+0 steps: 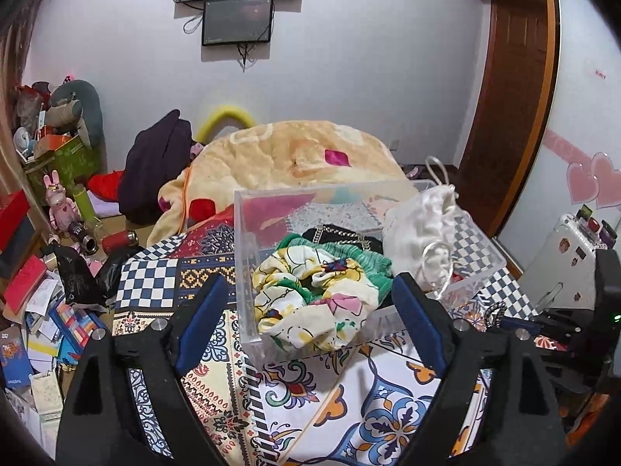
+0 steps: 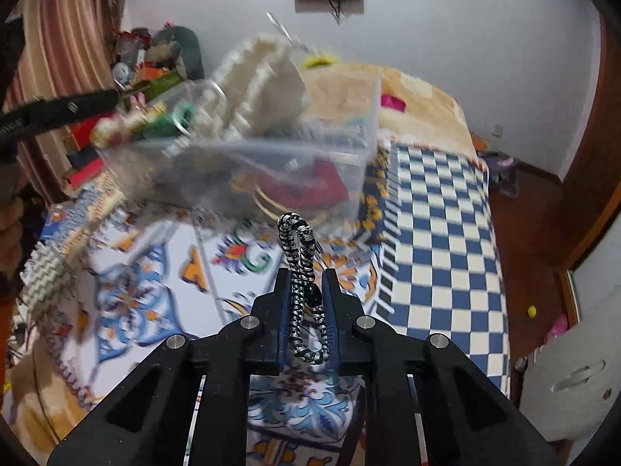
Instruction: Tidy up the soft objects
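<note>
Right gripper (image 2: pixel 306 299) — jaws clamped on a black-and-white braided cord loop (image 2: pixel 300 272), held above the patterned bedspread (image 2: pixel 438 233). The loop's long axis runs along the fingers: its rounded bend points forward, toward the clear plastic box (image 2: pixel 341 147), and its lower end hangs back between the pads. Left gripper (image 1: pixel 310 314) — jaws wide apart, holding nothing, poised just before the near wall of the same box.

Box contents, left wrist view, near to far: a floral scrunchie (image 1: pixel 310 303) with green knit fabric (image 1: pixel 357 260) behind it, a dark item with pale trim behind those, and a white drawstring pouch (image 1: pixel 423 233) slumped over the right rim.

Step in hand, by judgement: carrying the loop to the box. The next move calls for advancing over the rim, then parting the jaws so the loop drops inside — the right view is motion-blurred, so clearance cannot be told.
</note>
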Motion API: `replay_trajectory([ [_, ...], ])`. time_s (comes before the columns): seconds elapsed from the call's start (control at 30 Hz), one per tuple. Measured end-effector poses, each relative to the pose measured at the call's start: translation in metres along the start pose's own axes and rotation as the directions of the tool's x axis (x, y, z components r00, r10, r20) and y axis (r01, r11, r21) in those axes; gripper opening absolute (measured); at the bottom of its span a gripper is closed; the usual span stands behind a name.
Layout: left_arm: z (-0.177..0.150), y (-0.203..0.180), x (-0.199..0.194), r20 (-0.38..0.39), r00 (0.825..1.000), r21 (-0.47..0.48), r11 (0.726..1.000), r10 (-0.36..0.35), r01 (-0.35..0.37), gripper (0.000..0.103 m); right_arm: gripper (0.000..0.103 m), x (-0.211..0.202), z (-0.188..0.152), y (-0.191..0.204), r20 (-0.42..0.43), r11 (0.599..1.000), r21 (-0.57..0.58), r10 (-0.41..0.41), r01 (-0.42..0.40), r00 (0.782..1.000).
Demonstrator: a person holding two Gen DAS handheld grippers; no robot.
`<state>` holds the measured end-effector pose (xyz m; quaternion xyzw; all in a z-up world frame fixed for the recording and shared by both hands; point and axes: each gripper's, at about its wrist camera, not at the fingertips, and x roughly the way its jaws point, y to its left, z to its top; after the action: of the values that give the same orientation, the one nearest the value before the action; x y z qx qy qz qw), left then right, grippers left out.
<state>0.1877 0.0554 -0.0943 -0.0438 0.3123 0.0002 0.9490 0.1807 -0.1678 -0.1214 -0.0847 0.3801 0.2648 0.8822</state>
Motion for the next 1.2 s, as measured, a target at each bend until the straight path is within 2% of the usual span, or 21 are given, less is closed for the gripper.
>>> replay_trajectory([
  [0.2,0.004,0.001,-0.023,0.075,0.997,-0.019,1.0,0.01,-0.008,0.092,0.014,-0.042,0.032,0.016,0.153,0.999,-0.032,0.025,-0.021,0.988],
  [0.37,0.007,0.0,-0.035,0.113,0.993,-0.028,1.0,0.016,-0.013,0.094,0.014,-0.044,0.066,0.017,0.236,1.0,-0.001,0.019,-0.019,0.972],
  [0.47,0.007,0.0,-0.038,0.119,0.993,-0.025,1.0,0.012,-0.009,0.094,0.015,-0.028,0.077,0.015,0.23,1.0,0.018,-0.007,0.003,0.973],
  [0.67,0.006,-0.002,-0.045,0.136,0.991,-0.012,1.0,0.021,-0.019,0.094,0.016,0.01,0.084,0.004,0.146,0.997,0.077,-0.035,0.024,0.989],
  [0.73,0.004,-0.002,-0.048,0.144,0.989,-0.012,1.0,0.017,-0.015,0.094,0.024,0.015,0.083,0.001,0.114,0.996,0.083,-0.036,0.026,0.993],
  [0.8,0.004,-0.003,-0.051,0.151,0.988,-0.011,1.0,0.013,-0.011,0.094,0.048,0.018,0.082,0.001,0.094,0.996,0.088,-0.036,0.028,0.995],
  [0.87,0.004,-0.004,-0.054,0.158,0.987,-0.01,1.0,0.009,-0.008,0.094,0.054,0.016,0.08,0.0,0.099,0.995,0.086,-0.05,0.042,0.994],
  [1.03,0.007,-0.007,-0.066,0.186,0.983,-0.007,1.0,0.0,0.001,0.094,0.054,-0.005,0.081,0.0,0.129,0.997,0.074,-0.04,0.03,0.991],
  [1.2,0.014,-0.011,-0.09,0.237,0.971,-0.007,1.0,-0.014,0.017,0.095,0.055,-0.055,0.085,0.01,0.235,0.999,0.051,-0.023,0.011,0.972],
])
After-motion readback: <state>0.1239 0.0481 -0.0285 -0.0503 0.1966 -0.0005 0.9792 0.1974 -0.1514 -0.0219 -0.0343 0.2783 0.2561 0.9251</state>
